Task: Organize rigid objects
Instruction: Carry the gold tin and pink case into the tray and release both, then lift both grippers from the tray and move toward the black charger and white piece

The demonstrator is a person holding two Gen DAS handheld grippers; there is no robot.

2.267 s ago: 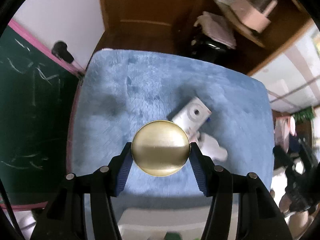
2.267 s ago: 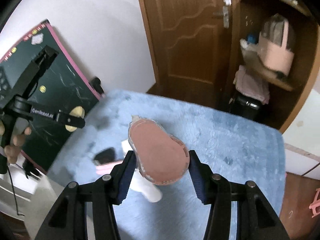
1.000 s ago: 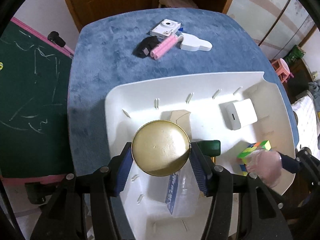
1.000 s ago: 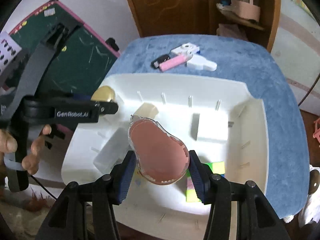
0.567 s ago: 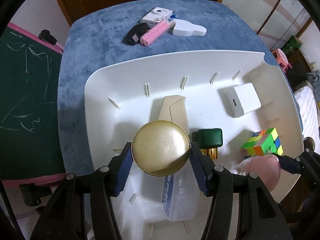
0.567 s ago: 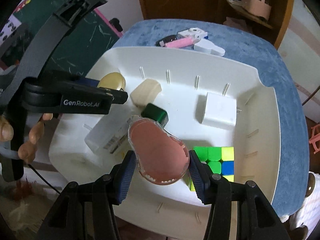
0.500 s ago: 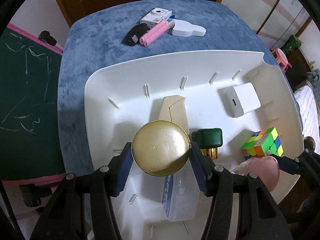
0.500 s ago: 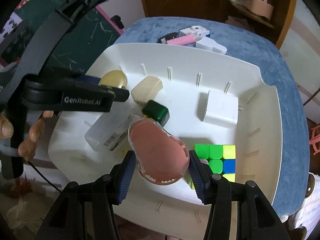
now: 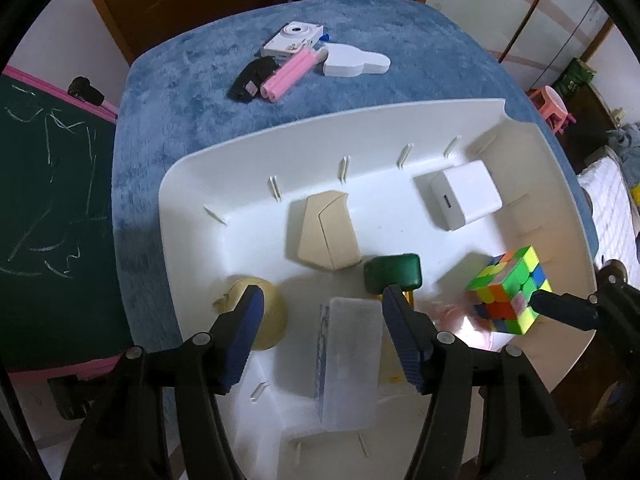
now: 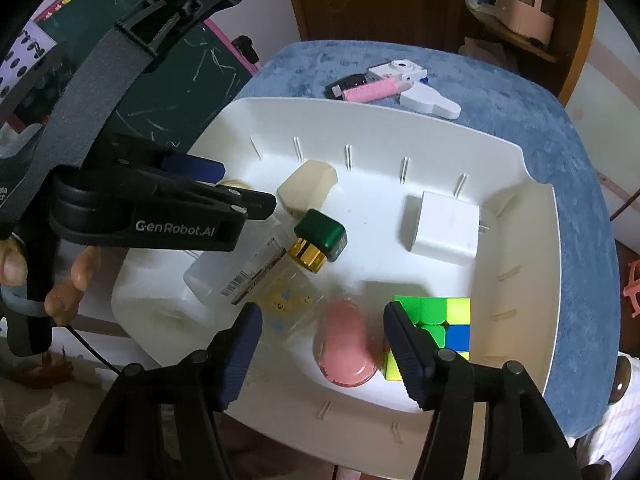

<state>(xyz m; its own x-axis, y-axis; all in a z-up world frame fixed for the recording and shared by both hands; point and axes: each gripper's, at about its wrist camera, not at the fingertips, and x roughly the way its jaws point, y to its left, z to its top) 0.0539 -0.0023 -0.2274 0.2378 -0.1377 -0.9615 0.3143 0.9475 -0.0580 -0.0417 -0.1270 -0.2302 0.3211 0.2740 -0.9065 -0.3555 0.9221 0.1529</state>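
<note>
A white tray sits on the blue plush table. My left gripper hangs over its near left part, jaws opening, nothing between the pads. The gold round tin lies in the tray, half behind the left finger. My right gripper is over the near middle of the tray, jaws opening. The pink case rests on the tray floor below them, untouched, against a colour cube. The left gripper also shows in the right wrist view.
In the tray: a beige block, a green-capped bottle, a white charger, a clear plastic box. On the cloth beyond lie a toy camera, a pink roll, a black item and a white flat piece. A chalkboard stands left.
Both grippers came from over the cloth to over the tray. Then their jaws spread: the gold tin and the pink case left the pads and now lie in the tray.
</note>
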